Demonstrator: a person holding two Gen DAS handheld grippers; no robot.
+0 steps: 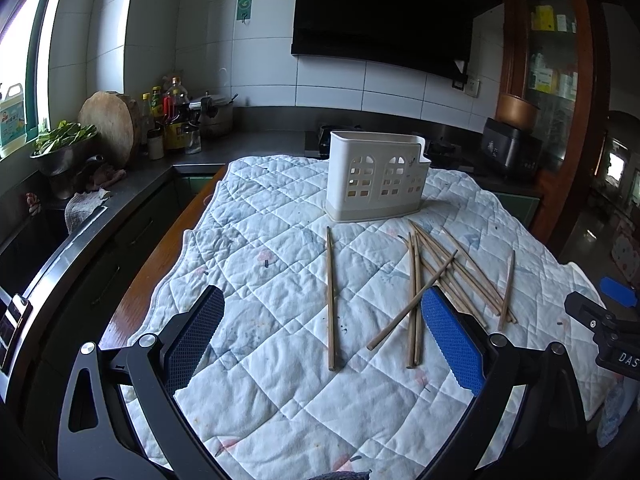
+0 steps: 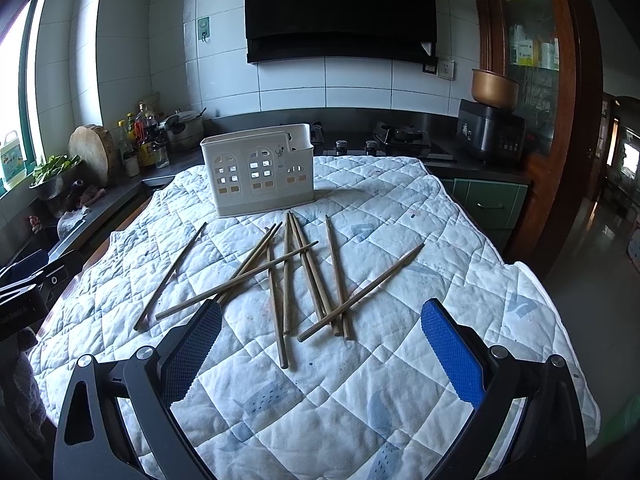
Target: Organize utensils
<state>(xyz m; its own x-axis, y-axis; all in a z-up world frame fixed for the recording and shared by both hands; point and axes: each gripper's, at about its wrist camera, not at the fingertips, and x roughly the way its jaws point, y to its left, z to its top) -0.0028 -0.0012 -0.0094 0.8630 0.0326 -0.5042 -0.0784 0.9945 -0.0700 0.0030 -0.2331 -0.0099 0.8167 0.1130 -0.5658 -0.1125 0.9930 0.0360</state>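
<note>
Chopsticks (image 2: 288, 276) lie scattered over a white quilted cloth (image 2: 400, 380) that covers my desk, most of them crossing each other in a loose heap, none of them in my grip. One single chopstick (image 1: 330, 300) lies apart on the left side of the heap. Behind them, on the far part of the cloth, stands a white plastic utensil holder (image 2: 256, 170), upright, with small window-shaped cutouts in its front wall.

My left gripper (image 1: 320, 344) hovers over the near part of the cloth with its fingers spread wide and holding nothing; its right finger pad (image 1: 454, 340) overlaps the near ends of some sticks in the view, and I cannot tell if it touches them. My right gripper (image 2: 320, 348) is likewise spread wide and empty, above the near ends of the heap.

Around the desk is a kitchen: white wall tiles, a dark range hood (image 2: 340, 12), a gas stove (image 2: 400, 138) on a dark counter, bottles (image 1: 168, 116) and a round wooden chopping block (image 1: 108, 128) near the window (image 1: 24, 60), and a bowl of greens (image 1: 60, 148).
</note>
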